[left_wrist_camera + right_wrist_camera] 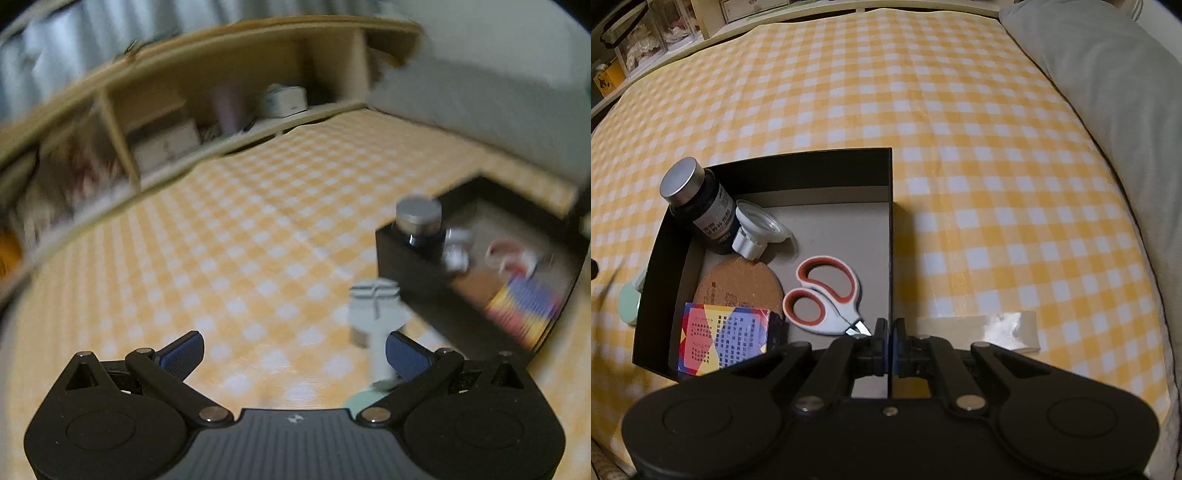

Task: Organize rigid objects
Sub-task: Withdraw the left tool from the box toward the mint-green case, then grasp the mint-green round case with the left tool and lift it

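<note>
Right gripper (889, 341) clamped shut on the right-hand wall of the black box (890, 221), one pad inside and one outside that thin wall. Inside the box: red-and-white scissors (823, 293) lying flat near the gripped wall, blades pointing toward the gripper; round cork coaster (738, 286) just left of them, partly under a colourful card pack (724, 341) at the near left corner; dark bottle (698, 205) with a silver cap leaning in the far left corner, with a white plastic lid-like piece (759, 229) touching its base. Box resting on the yellow-and-white checked tablecloth (960, 129), with a strip of clear tape (997, 328) stuck flat on the cloth just right of the gripper. Grey cushion (1108, 92) along the cloth's right edge. Left gripper (295, 356) spread wide apart, holding nothing, low over the same cloth and blurred by motion. Pale mint-green object (375, 306) standing just beyond the right blue pad, beside the box's outer wall; contact with the pad impossible to tell through the blur. Wooden shelf unit (229, 122) at the far edge of the cloth, contents smeared.
</note>
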Demonstrator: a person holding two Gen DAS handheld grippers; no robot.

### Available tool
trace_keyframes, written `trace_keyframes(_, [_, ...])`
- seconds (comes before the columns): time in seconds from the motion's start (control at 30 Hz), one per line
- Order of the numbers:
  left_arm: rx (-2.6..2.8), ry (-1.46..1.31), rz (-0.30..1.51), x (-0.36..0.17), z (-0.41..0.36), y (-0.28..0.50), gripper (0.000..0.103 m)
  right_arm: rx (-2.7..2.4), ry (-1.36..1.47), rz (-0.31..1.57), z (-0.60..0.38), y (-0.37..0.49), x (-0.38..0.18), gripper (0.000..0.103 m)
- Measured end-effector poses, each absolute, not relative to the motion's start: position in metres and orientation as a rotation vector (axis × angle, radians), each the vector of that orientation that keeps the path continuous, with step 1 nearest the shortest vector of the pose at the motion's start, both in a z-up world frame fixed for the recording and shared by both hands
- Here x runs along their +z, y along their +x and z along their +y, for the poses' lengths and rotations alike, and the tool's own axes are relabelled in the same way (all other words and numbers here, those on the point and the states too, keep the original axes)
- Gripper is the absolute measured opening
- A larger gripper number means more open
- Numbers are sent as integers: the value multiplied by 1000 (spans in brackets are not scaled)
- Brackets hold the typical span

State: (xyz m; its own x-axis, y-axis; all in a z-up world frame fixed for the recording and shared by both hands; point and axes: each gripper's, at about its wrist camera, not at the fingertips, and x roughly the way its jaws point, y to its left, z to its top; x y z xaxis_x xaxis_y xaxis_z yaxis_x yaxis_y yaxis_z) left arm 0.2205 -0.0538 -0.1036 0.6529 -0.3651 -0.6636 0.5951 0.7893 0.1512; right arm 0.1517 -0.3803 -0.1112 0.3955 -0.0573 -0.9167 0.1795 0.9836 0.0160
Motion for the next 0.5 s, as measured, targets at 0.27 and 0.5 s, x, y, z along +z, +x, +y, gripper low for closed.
trace_keyframes(0.27, [-674,421,743,-129,-41,226,103,-151,115,1159,-379,153,-114,3])
trace_keyframes(0.5, [-728,435,794,-144,-42,220,103,-152,109,1162,-379,154,-117,3])
